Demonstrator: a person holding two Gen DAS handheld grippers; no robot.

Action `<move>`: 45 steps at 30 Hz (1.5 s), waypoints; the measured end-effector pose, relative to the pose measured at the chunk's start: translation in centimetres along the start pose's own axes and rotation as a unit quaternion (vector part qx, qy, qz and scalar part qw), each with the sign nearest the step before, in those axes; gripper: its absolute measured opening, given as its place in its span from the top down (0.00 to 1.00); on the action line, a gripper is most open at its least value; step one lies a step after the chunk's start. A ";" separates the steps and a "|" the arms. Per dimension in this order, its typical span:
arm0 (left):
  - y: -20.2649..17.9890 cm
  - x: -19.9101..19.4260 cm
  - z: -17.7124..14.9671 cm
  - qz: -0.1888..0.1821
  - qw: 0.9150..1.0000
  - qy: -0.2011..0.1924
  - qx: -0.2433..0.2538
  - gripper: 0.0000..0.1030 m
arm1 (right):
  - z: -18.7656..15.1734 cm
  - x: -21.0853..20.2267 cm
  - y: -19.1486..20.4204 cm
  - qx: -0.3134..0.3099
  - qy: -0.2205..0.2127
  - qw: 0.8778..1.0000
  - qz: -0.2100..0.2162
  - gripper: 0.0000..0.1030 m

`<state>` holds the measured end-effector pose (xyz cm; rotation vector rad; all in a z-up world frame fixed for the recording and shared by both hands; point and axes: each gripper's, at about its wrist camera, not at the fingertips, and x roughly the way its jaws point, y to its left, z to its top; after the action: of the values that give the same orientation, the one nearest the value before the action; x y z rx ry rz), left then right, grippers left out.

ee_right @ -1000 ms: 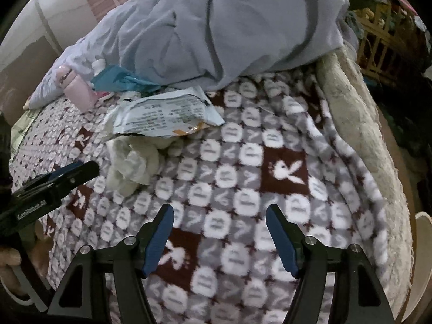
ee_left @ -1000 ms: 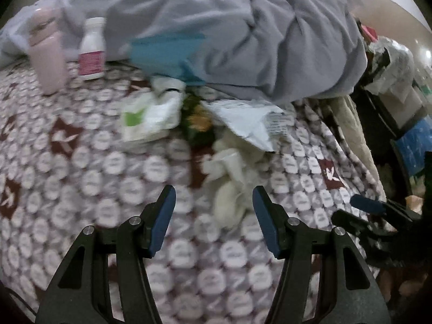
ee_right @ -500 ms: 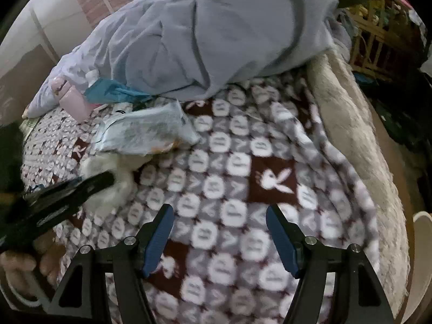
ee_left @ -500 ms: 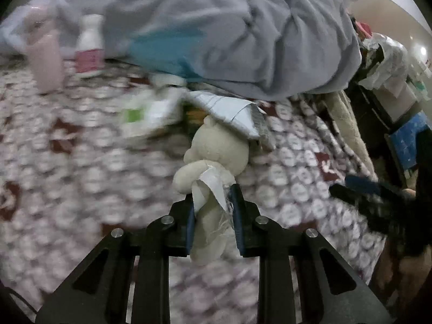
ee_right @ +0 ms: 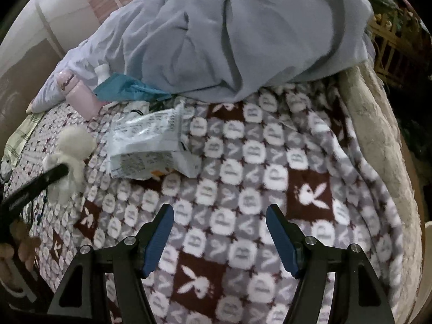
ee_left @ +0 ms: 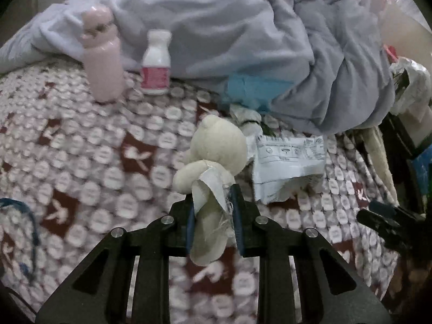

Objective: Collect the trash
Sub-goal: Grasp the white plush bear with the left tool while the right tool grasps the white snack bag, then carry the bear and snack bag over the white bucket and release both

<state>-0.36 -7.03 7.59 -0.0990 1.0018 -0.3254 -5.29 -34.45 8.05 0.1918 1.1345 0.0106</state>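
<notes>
My left gripper (ee_left: 213,205) is shut on a small cream plush bear (ee_left: 216,148) with a white tag, held just above the patterned blanket (ee_left: 108,162). From the right wrist view the same bear (ee_right: 71,151) hangs at the far left, clamped by the dark left gripper. A crumpled white printed wrapper (ee_left: 289,162) lies right of the bear; it also shows as the wrapper (ee_right: 151,145) ahead and left of my right gripper (ee_right: 220,224). The right gripper is open over the blanket with nothing between its fingers. More white crumpled packaging (ee_left: 245,116) lies behind the bear.
A pink bottle (ee_left: 101,56) and a white bottle with a red label (ee_left: 156,62) stand at the back left. A heaped grey duvet (ee_left: 243,40) fills the back, with a teal bag (ee_left: 253,89) under its edge. The bed's beige edge (ee_right: 378,135) runs down the right.
The left gripper closed on the plush bear, lifted it off the blanket and carried it left, away from the wrapper. The right gripper stayed open and shifted slightly.
</notes>
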 end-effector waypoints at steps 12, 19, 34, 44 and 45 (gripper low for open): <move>-9.5 -0.5 -5.5 -0.136 0.985 0.068 0.083 0.79 | 0.4 -3.1 -5.5 0.054 -0.026 0.997 -0.038 0.34; -6.3 -3.1 -4.8 -0.096 0.993 0.031 0.067 0.79 | 0.9 -2.1 -5.2 0.094 -0.033 0.995 0.007 0.22; -4.5 -1.3 -4.7 -0.088 0.995 0.036 0.013 0.79 | 2.4 5.2 -0.5 0.042 -0.031 0.998 -0.029 0.39; -7.6 -2.3 -4.6 -0.100 0.994 0.027 0.027 0.79 | 0.1 -0.7 -2.1 0.022 -0.062 0.998 0.017 0.62; -8.1 -2.4 -4.6 -0.103 0.994 0.026 0.029 0.79 | -0.3 -1.5 -2.1 0.018 -0.065 0.998 0.017 0.62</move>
<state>-7.19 -13.65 8.95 -0.1427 1.0355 -0.5473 -6.37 -36.68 8.98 0.2415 1.0016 0.0081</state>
